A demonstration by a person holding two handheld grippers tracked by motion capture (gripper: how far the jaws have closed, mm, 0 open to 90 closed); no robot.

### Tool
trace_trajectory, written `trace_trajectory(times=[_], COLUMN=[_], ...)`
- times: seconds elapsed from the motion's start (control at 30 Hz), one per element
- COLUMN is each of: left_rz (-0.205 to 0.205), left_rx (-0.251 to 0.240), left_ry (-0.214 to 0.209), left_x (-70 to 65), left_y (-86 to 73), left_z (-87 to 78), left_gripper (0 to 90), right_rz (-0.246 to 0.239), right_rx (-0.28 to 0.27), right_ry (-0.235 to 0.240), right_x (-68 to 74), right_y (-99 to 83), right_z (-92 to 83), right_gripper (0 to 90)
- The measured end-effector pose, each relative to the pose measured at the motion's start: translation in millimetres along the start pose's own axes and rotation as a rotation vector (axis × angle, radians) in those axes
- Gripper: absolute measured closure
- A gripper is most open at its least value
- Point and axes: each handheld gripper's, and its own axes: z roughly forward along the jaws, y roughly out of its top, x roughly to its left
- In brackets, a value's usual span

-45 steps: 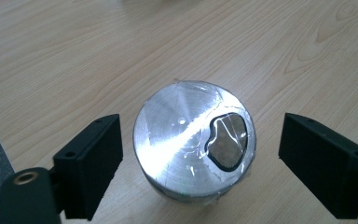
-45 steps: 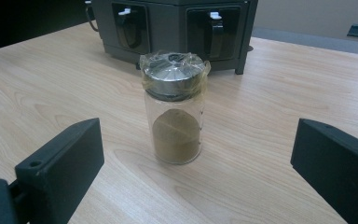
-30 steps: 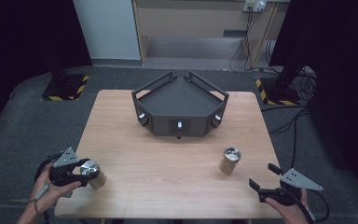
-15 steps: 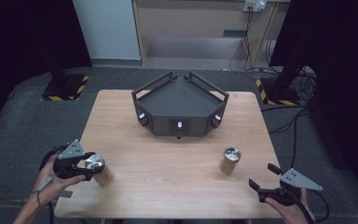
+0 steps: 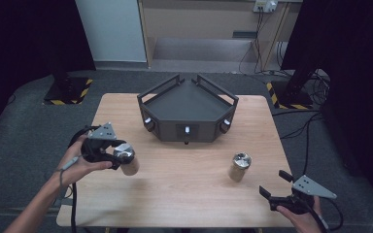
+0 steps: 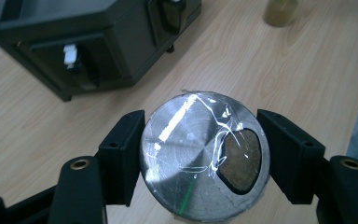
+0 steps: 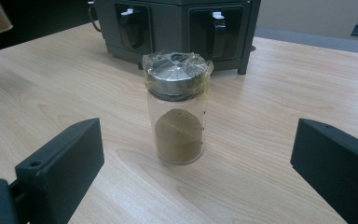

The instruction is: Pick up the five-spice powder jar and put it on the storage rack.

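Note:
My left gripper (image 5: 123,157) is shut on the top of a small glass jar (image 5: 127,162) of brown powder and holds it above the table's left side. In the left gripper view the jar's round metal lid (image 6: 191,158), covered in clear film, sits pinched between both black jaws. A second, similar jar (image 5: 239,166) stands upright on the table at the right. My right gripper (image 5: 273,183) is low at the table's front right corner, open and pointing at that jar (image 7: 177,107), which stands beyond its wide-apart jaws without touching them.
A black angular device (image 5: 187,109) with open rails and small white-tipped parts stands at the back middle of the wooden table (image 5: 184,194). Its front faces show behind the jars (image 7: 177,23) (image 6: 88,37). Grey floor surrounds the table.
The left hand has lifted the jar and carried it up and toward the table's middle. The right gripper and the second jar have stayed where they were.

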Motion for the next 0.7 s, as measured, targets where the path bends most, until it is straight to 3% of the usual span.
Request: trace_trajectory(times=[0.13, 0.23, 0.5, 0.7], left_rz=[0.027, 0.038, 0.008, -0.011], left_rx=[0.012, 0.015, 0.005, 0.009], left_ry=[-0.024, -0.011, -0.010, 0.044], left_x=[5.8, 8.6, 28.4, 40.6], left_y=[34.4, 54.5, 94.8, 133.4], left_z=[9.2, 14.3, 29.0, 48.7], left_gripper=[34.0, 34.0, 34.0, 34.0], right_rz=[0.000, 0.000, 0.008, 0.008], right_rx=[-0.001, 0.001, 0.003, 0.001], right_ry=[0.001, 0.002, 0.005, 0.010], right_x=[-0.3, -0.3, -1.3, -1.8], right_y=[-0.1, -0.1, -0.3, -0.7], right_z=[-0.1, 0.0, 0.4, 0.4], right_gripper=[3.1, 3.1, 3.1, 3.1])
